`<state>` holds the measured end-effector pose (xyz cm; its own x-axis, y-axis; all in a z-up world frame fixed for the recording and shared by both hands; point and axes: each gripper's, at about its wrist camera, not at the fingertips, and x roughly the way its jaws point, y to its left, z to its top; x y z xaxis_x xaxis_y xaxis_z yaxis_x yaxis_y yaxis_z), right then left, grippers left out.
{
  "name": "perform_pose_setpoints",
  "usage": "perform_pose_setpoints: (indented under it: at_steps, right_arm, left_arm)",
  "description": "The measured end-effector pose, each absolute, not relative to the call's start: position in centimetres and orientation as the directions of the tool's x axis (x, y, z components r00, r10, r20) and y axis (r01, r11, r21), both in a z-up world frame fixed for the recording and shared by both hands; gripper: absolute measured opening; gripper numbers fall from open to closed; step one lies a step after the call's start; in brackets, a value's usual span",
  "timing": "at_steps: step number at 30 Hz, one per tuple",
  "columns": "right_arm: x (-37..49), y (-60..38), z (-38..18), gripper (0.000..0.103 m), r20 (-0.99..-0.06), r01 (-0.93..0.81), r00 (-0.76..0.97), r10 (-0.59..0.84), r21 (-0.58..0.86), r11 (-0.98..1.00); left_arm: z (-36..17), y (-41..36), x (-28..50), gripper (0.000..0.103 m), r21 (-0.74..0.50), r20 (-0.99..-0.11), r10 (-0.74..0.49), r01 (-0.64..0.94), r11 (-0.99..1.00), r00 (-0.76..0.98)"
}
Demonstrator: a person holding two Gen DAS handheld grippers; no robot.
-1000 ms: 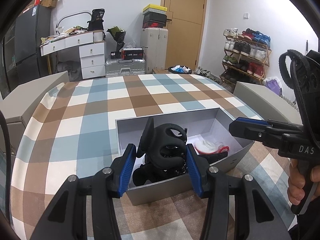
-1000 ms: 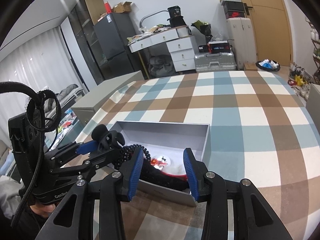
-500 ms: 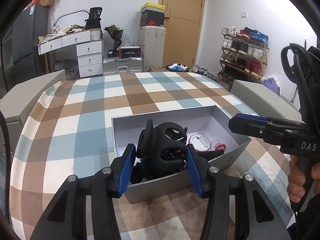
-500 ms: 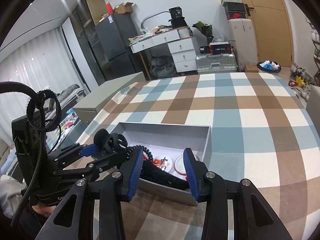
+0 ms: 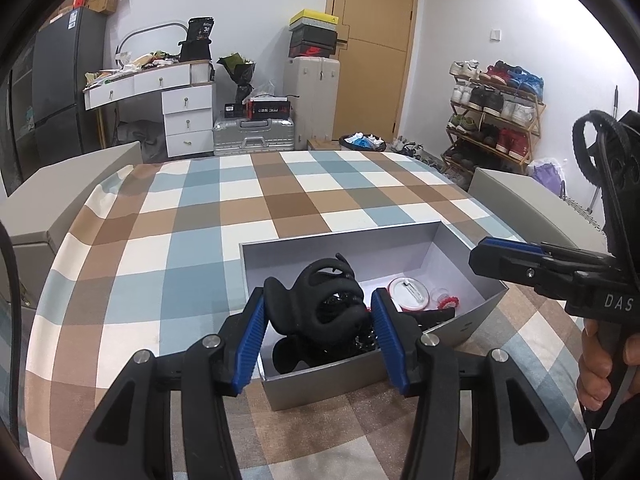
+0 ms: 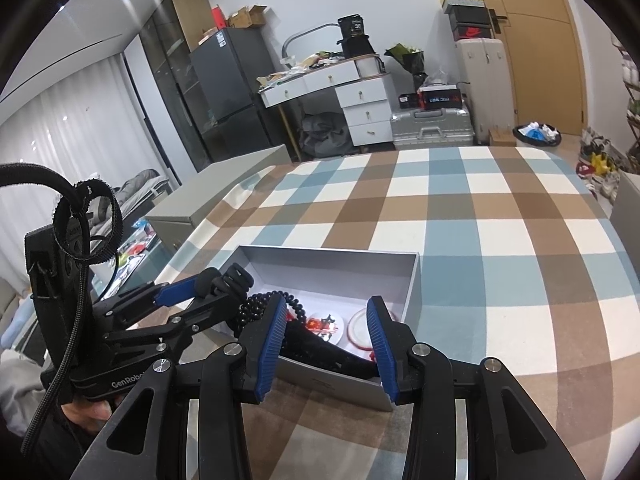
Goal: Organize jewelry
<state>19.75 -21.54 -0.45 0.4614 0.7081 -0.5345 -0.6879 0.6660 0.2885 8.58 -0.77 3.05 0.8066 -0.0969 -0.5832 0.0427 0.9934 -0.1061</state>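
A grey open box (image 5: 400,240) (image 6: 414,280) sits on the checked tablecloth. My left gripper (image 5: 318,326) (image 6: 200,294) is shut on a black ring-shaped jewelry holder (image 5: 320,300) (image 6: 228,280), held over the box's left end. A black bead string (image 6: 260,306) hangs from it. Inside the box lie a round white dish (image 5: 408,292) (image 6: 362,328), a red bracelet (image 5: 448,302) and black items (image 6: 320,350). My right gripper (image 6: 327,344) (image 5: 504,258) is open and empty, just above the box's near wall.
The table (image 5: 200,220) has a blue, brown and white checked cloth. Grey chair backs (image 5: 52,200) (image 5: 532,200) flank it. A white dresser (image 5: 176,112), suitcases (image 5: 256,136) and a shoe rack (image 5: 496,112) stand behind.
My left gripper has lifted the black holder with the beads a little higher out of the box. The right gripper has stayed open and backed off slightly.
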Motion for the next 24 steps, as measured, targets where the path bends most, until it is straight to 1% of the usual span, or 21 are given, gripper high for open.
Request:
perform_pose_setpoints:
  at_steps: [2,3,4,5,6,10,11,13,14,16,20,24]
  right_arm:
    - [19.7,-21.6,-0.4,0.042,-0.532,-0.687,0.465,0.707,0.286,0.668]
    - [19.7,-21.7,-0.3,0.045,-0.53,-0.687,0.466,0.708,0.287,0.667]
    - [19.6,-21.8,-0.3,0.049,-0.529,-0.688,0.467,0.709,0.288,0.667]
    - [19.6,-21.9,-0.2,0.051,-0.529,-0.687,0.467,0.708,0.287,0.667]
    - [19.7,-21.9,-0.2,0.056,-0.531,-0.687,0.465,0.709,0.289,0.667]
    - [19.5,-22.4,0.0,0.077,-0.517,-0.688,0.462,0.721,0.304,0.659]
    - [19.5,-22.5,0.0,0.08,-0.515,-0.688,0.463,0.721,0.304,0.659]
    - [19.4,-22.6,0.0,0.091,-0.513,-0.692,0.462,0.724,0.301,0.656]
    - [19.2,-22.7,0.0,0.094,-0.512,-0.693,0.464,0.723,0.299,0.656]
    - [18.9,-22.8,-0.1,0.103,-0.503,-0.7,0.469,0.726,0.289,0.653]
    - [17.6,-23.2,-0.1,0.103,-0.466,-0.721,0.497,0.732,0.248,0.648]
    - [16.6,-23.3,0.1,0.103,-0.421,-0.738,0.519,0.744,0.22,0.638]
  left_arm:
    - [3.1,-0.7,8.6,0.054,-0.107,-0.58,-0.099,0.045,0.993,0.809]
    - [3.2,-0.7,8.4,0.061,-0.107,-0.577,-0.102,0.048,0.993,0.81]
    - [3.3,-0.8,8.3,0.073,-0.106,-0.575,-0.098,0.045,0.993,0.812]
    - [3.4,-0.8,8.1,0.076,-0.106,-0.569,-0.095,0.042,0.993,0.817]
    - [3.6,-0.8,7.8,0.083,-0.11,-0.561,-0.094,0.039,0.993,0.823]
    - [3.5,-0.8,7.5,0.088,-0.11,-0.567,-0.088,0.031,0.993,0.819]
    - [3.5,-0.8,7.5,0.091,-0.103,-0.567,-0.077,0.023,0.994,0.82]
    - [3.5,-0.7,7.2,0.101,-0.097,-0.562,-0.063,0.009,0.995,0.825]
    - [3.5,-0.6,7.0,0.102,-0.1,-0.558,-0.062,0.007,0.995,0.827]
    - [3.4,-0.5,6.6,0.102,-0.111,-0.552,-0.071,0.011,0.994,0.831]
    - [3.5,-0.4,5.7,0.102,-0.104,-0.532,-0.059,0.004,0.995,0.845]
    - [3.5,-0.5,4.8,0.102,-0.091,-0.493,-0.028,-0.02,0.996,0.869]
